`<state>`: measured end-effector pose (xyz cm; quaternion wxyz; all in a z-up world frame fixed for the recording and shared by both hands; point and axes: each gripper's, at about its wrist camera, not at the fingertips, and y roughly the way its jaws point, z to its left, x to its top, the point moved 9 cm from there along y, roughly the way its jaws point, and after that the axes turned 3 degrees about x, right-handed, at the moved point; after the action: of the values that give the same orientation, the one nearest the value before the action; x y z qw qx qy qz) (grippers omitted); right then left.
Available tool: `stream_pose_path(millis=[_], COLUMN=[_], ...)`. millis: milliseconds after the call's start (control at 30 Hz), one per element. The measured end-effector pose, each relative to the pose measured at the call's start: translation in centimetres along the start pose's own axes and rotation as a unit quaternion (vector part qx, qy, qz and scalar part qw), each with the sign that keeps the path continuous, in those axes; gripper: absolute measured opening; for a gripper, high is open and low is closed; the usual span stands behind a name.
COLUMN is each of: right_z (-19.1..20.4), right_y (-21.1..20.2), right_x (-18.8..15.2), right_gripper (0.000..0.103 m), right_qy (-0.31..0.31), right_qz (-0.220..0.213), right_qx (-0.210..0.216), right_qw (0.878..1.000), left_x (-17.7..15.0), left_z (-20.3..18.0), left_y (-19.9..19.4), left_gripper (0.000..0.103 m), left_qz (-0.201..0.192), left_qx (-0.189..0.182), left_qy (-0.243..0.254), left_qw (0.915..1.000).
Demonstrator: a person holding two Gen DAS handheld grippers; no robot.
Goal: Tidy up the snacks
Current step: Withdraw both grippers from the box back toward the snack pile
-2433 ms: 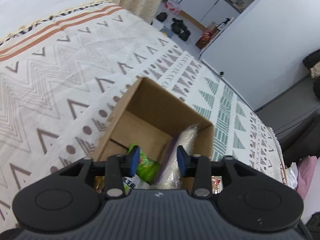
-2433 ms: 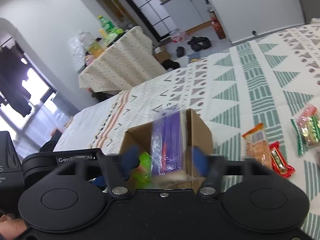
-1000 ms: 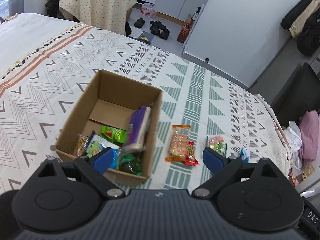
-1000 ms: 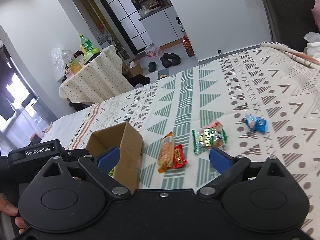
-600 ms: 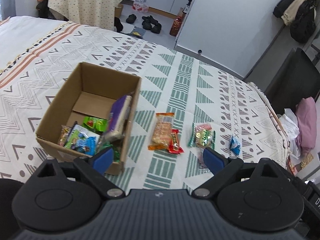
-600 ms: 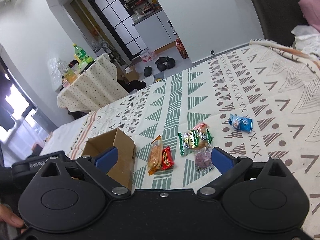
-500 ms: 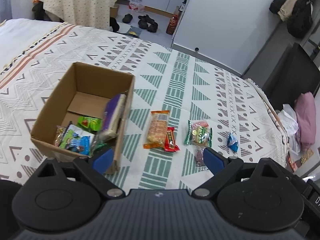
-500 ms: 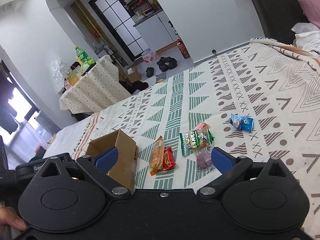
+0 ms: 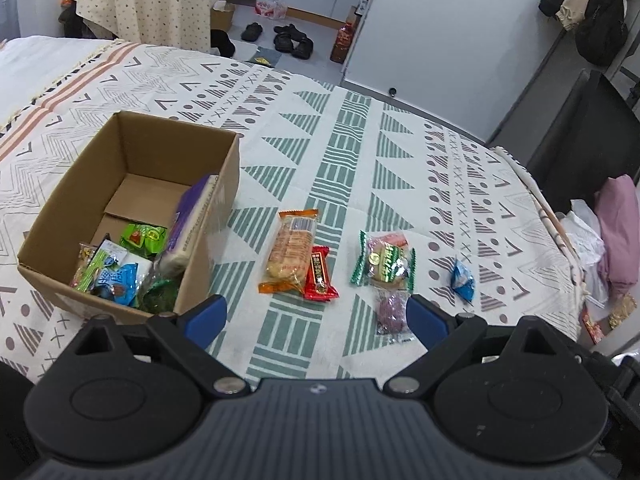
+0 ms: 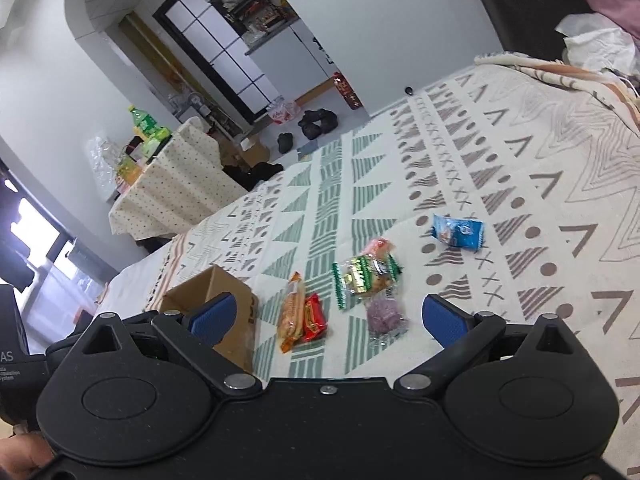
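Lying ahead of both spread jaws, 5 snacks [image 9: 293, 251] await.

A home: patterned bedspread [image 9: 360, 152], shoes [image 9: 292, 40] on floor.

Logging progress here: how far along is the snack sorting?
Several packets, including a tall purple pack, already sit in the cardboard box. Both grippers, left and right, are open and empty. Five snacks remain on the blanket, from the orange biscuit pack to the blue packet.
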<state>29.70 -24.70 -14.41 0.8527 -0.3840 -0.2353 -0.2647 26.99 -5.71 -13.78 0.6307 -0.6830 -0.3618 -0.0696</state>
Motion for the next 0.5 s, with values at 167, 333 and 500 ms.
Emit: stream_pose_path(millis=[167, 333, 500], right_z=[-1.1, -2.3, -3.9], right_y=[0.6, 1.3, 2.5], right_x=[-0.1, -0.4, -0.3], right_gripper=[0.100, 0.099, 0.093], right_qy=[0.015, 0.027, 0.053], right_qz=[0.008, 0.014, 0.019], right_qx=[-0.011, -0.030, -0.042], right_qw=[1.000, 0.999, 0.998], left_x=[-0.4, -0.7, -0.8], left_z=[-0.6, -0.9, -0.9], left_y=[1.5, 3.1, 5.0], left_gripper=[0.096, 0.094, 0.093], left_qz=[0.007, 0.015, 0.025], left_qx=[-0.005, -0.016, -0.026], left_qy=[0.001, -0.004, -0.013], left_qw=[1.0000, 0.9998, 0.9993])
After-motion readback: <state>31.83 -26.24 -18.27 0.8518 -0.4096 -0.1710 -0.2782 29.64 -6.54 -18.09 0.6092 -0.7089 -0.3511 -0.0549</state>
